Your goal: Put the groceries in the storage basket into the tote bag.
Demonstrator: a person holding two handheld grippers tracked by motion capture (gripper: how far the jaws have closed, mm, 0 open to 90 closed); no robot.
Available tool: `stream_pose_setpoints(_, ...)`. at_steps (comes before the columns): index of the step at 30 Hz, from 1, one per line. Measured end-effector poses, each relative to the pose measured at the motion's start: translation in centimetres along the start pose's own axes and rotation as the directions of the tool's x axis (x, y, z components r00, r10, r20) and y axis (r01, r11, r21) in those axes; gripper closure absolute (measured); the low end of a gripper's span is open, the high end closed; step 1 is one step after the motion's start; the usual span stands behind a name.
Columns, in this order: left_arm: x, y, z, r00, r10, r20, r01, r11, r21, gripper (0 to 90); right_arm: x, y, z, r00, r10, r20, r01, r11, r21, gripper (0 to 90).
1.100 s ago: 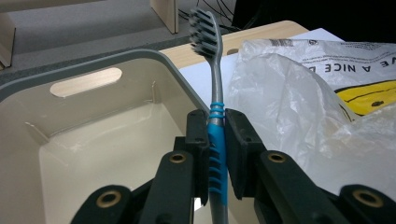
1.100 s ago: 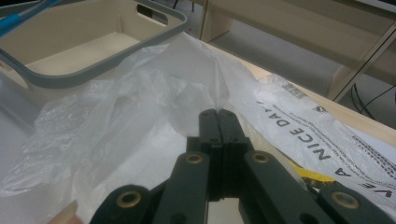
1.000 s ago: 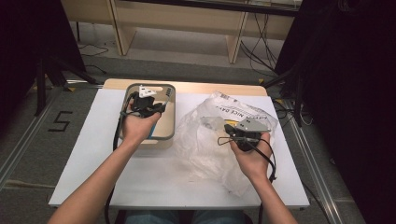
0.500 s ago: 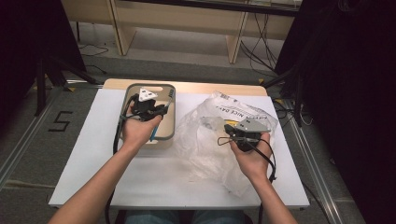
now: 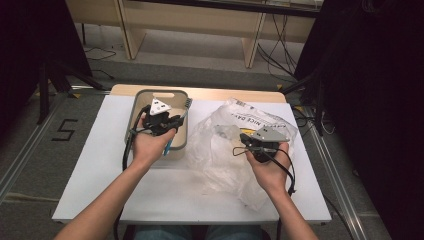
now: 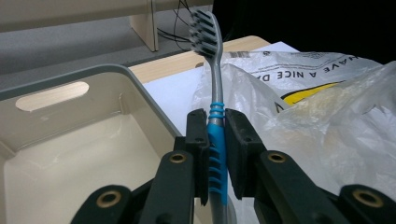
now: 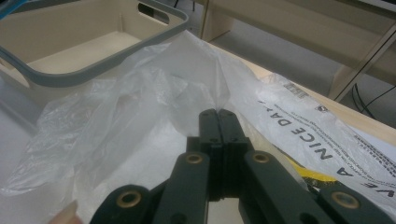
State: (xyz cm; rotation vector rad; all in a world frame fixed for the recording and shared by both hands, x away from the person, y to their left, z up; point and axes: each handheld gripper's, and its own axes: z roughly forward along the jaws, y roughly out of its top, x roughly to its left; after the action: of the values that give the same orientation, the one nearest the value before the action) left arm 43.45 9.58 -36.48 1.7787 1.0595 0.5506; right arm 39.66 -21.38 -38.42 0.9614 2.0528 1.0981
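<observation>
Left gripper (image 6: 215, 135) fingers clamped a toothbrush (image 6: 212, 65) at frame centre; right gripper (image 7: 217, 116) fingers pinched the plastic bag (image 7: 140, 107).

The left claw (image 5: 172, 121) (forearm entering from seven o'clock) has its jaws clamped tight, pointing toward one o'clock. The right claw (image 5: 243, 139), its forearm entering from five o'clock, points toward nine o'clock with jaws pressed together.

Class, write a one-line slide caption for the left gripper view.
Left gripper clamps a grey-and-blue toothbrush upright beside a beige plastic bin.
</observation>
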Motion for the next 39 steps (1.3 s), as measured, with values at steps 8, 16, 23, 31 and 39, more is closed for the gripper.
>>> stream_pose_setpoints(8, -0.7, -0.3, -0.3, 0.9997, 0.01, 0.02, -0.01, 0.9999, -0.01, 79.9, 0.0, 0.0, -0.1, 1.0, 0.002, 0.0, -0.002, 1.0, 0.002, 90.0)
stream_pose_setpoints(16, -1.9, -0.8, -0.7, 0.9977, 0.018, 0.066, -0.018, 0.9998, -0.012, 79.9, 0.0, 0.0, -0.1, 1.0, 0.004, -0.001, -0.004, 1.0, 0.002, 90.0)
stream_pose_setpoints(23, -2.8, -1.2, -0.9, 0.9946, 0.038, 0.096, -0.038, 0.9993, -0.004, 79.9, 0.0, 0.0, -0.1, 1.0, 0.004, -0.001, -0.004, 1.0, 0.002, 90.0)
stream_pose_setpoints(31, -4.3, -1.9, -0.8, 0.9892, 0.076, 0.126, -0.078, 0.9968, 0.014, 79.9, 0.0, 0.0, -0.1, 1.0, 0.002, -0.001, -0.002, 1.0, 0.002, 90.0)
stream_pose_setpoints(39, -5.7, -2.6, -0.5, 0.981, 0.1, 0.167, -0.107, 0.9936, 0.035, 79.9, -0.1, 0.0, -0.1, 1.0, 0.004, -0.001, -0.004, 1.0, 0.002, 90.0)
